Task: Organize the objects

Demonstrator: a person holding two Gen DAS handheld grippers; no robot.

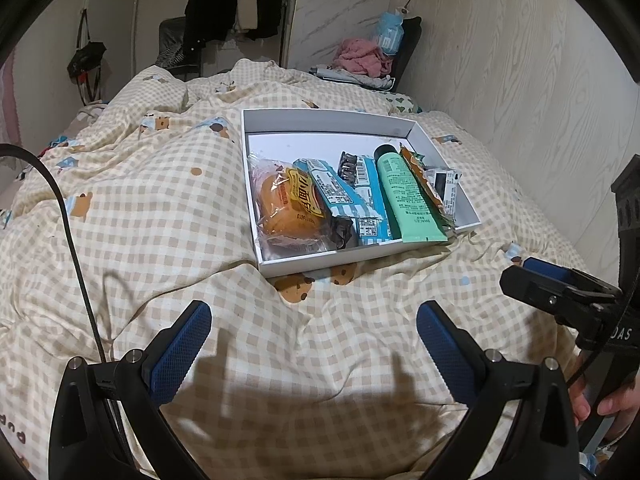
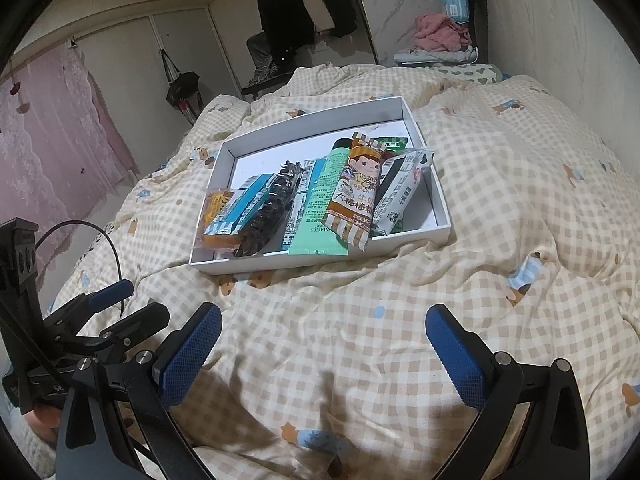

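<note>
A white shallow box [image 1: 320,118] lies on the checked quilt and holds a wrapped bun [image 1: 280,204], blue snack packs [image 1: 340,196], a black hair clip [image 1: 347,168], a green tube [image 1: 404,196], a brown candy pack [image 1: 424,184] and a white packet [image 1: 445,188]. My left gripper [image 1: 314,320] hovers open over the quilt, short of the box, with nothing in it. In the right wrist view the same box [image 2: 312,126] shows the candy pack [image 2: 354,196] lying over the green tube [image 2: 320,204]. My right gripper [image 2: 324,324] is also open and empty, near the box's front edge.
The checked quilt [image 1: 160,200] covers the whole bed in soft folds. A wood-grain wall [image 1: 520,80] runs along the right. A chair with pink cloth [image 1: 360,58] and a clothes rack [image 1: 236,4] stand beyond the bed. A hand [image 1: 612,400] holds the right gripper's handle.
</note>
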